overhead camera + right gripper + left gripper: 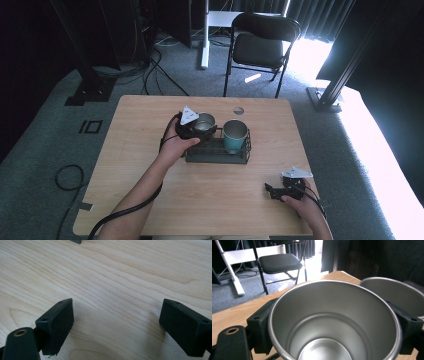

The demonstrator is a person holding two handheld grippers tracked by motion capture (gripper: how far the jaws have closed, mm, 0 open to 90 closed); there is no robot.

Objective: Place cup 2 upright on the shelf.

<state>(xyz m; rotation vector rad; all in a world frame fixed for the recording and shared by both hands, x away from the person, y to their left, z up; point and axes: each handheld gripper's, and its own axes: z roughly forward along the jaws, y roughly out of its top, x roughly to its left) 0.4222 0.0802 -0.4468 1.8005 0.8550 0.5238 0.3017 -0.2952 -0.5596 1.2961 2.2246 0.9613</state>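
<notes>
Here the silver cup (204, 123) is clasped by the left hand-held gripper (196, 128), its jaws set against the cup's outer wall on either side, as is seen in the left gripper view, where the cup's (332, 322) open mouth faces the camera and its inside is bare metal. The cup is held upright at the near-left end of the dark wire rack (218, 152) — whether its base already rests on the rack cannot be told. Just beside the left hand-held gripper, on its right, a teal cup (235, 135) is stood upright in the same rack; its rim (394, 293) is seen close past the held cup, the two near each other, contact not clear.

The right hand-held gripper (278, 190) is kept well apart from the rack, low over the near-right part of the worktop (150, 165), gripped by the person's right hand (300, 202). Its jaws are spread wide with nothing between them (only bare wood grain of the worktop (112, 290) is seen in the gap). Beyond the worktop a black folding chair (260, 45) is placed on the grey carpet.
</notes>
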